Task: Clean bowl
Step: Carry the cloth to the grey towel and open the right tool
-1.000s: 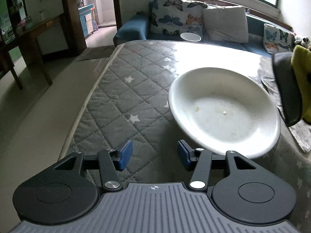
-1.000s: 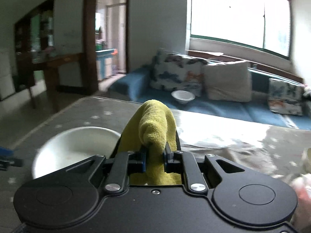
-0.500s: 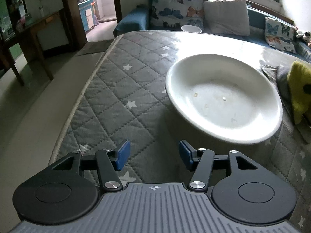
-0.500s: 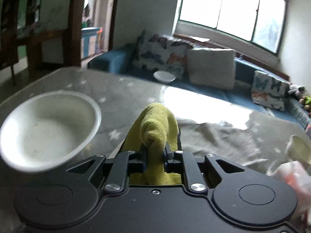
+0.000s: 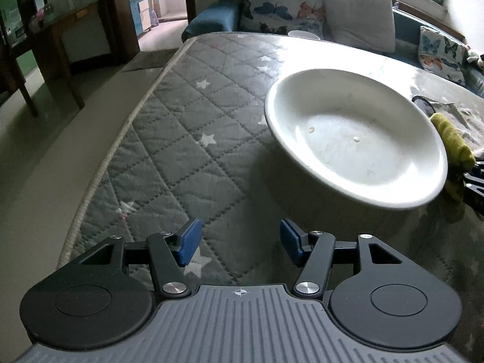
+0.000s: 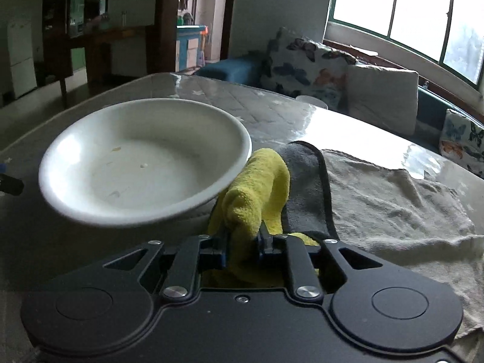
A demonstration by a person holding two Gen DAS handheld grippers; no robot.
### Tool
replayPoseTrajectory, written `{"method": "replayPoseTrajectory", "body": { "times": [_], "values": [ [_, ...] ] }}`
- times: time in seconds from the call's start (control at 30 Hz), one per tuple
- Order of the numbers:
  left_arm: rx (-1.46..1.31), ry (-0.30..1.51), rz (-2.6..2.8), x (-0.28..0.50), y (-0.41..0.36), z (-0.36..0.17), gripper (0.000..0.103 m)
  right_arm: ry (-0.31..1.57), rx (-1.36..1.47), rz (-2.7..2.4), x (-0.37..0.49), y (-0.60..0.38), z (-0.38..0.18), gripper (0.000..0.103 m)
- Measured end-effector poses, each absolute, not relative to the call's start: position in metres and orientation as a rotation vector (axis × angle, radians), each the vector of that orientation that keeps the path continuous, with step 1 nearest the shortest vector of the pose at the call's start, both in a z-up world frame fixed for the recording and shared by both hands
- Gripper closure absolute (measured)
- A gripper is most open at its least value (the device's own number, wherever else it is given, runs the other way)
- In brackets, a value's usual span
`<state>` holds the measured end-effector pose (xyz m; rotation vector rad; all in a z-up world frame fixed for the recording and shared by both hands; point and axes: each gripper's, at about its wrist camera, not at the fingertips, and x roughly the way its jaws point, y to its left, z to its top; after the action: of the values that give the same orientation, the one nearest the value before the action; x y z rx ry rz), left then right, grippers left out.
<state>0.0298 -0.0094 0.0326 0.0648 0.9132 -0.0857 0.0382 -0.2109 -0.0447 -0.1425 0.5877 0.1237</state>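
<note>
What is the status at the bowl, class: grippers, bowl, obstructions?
Left gripper open, empty, short of bowl. Right gripper shut on yellow cloth, beside the rim. Bowl upright, specks inside. Nothing in the way.

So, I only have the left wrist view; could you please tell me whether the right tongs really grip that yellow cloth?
Observer: Yes, the right tongs are shut on the yellow cloth, which bulges up between them.
Operator: Thank you. Does it touch the bowl?
Observer: It sits close under the bowl's overhanging rim; I cannot tell whether they touch.
Operator: And what lies beyond the cloth?
Observer: A grey cloth lies right behind it, and a pale towel is spread out to the right.
</note>
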Motion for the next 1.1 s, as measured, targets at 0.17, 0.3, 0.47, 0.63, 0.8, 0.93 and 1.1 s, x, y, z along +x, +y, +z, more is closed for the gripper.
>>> {"method": "replayPoseTrajectory", "body": {
  "times": [0.17, 0.3, 0.47, 0.63, 0.8, 0.93, 1.1],
  "values": [
    [0.069, 0.921, -0.103, 0.026, -0.016, 0.029, 0.041, 0.573, -0.136, 0.131, -0.006, -0.209, -0.034, 0.071],
    [0.068, 0.926, -0.114, 0.023, -0.022, 0.027, 0.039, 0.563, -0.131, 0.137, -0.04, -0.207, -0.024, 0.061],
    [0.061, 0.932, -0.118, 0.019, -0.024, 0.023, 0.037, 0.56, -0.107, 0.128, -0.083, -0.216, -0.016, 0.056],
    [0.058, 0.934, -0.118, 0.014, -0.025, 0.021, 0.036, 0.555, -0.078, 0.11, -0.167, -0.223, -0.014, 0.053],
    [0.052, 0.932, -0.118, 0.011, -0.027, 0.021, 0.032, 0.546, -0.055, 0.093, -0.181, -0.238, -0.008, 0.045],
    [0.06, 0.929, -0.117, 0.007, -0.03, 0.019, 0.029, 0.54, -0.037, 0.078, -0.169, -0.252, -0.003, 0.041],
    [0.059, 0.915, -0.117, 0.001, -0.031, 0.017, 0.026, 0.532, -0.015, 0.058, -0.155, -0.271, 0.003, 0.026]
  ]
}}
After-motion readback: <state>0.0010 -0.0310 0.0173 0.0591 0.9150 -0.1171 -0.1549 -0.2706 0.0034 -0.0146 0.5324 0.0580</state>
